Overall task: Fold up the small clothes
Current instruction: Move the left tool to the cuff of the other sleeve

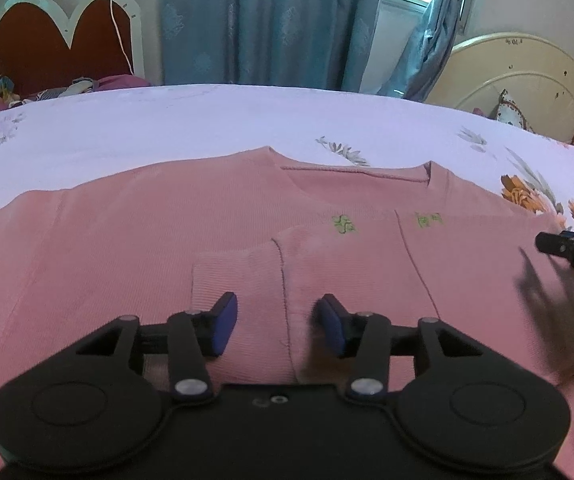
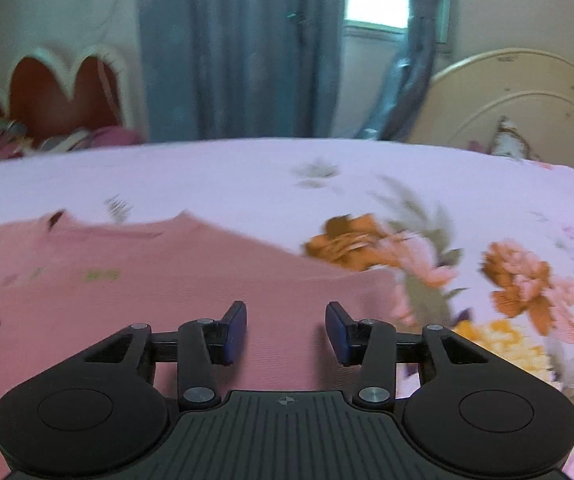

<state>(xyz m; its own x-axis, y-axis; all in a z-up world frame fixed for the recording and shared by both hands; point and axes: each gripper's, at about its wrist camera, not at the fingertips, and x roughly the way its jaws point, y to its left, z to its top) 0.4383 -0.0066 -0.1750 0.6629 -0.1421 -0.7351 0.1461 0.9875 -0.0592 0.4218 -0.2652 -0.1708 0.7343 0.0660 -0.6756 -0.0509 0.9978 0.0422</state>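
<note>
The pink sweater [image 1: 127, 240] lies flat on the bed [image 1: 207, 120], one sleeve folded across its front. The left hand-held gripper [image 1: 277, 326] hovers over the sleeve cuff [image 1: 233, 276] — fingers wide apart, holding nothing. The right hand-held gripper [image 2: 285, 332] is also wide — above the sweater's edge.

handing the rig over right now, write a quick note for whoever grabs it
Left hand-held gripper: open, empty, over the folded-in sleeve cuff.
Right hand-held gripper: open, empty, over the pink sweater near its right edge.
Sweater lies flat on the floral bedsheet, neckline facing away.
Done: one sleeve folded across the chest.
Left: the other sleeve appears still spread, then the body folds.
</note>
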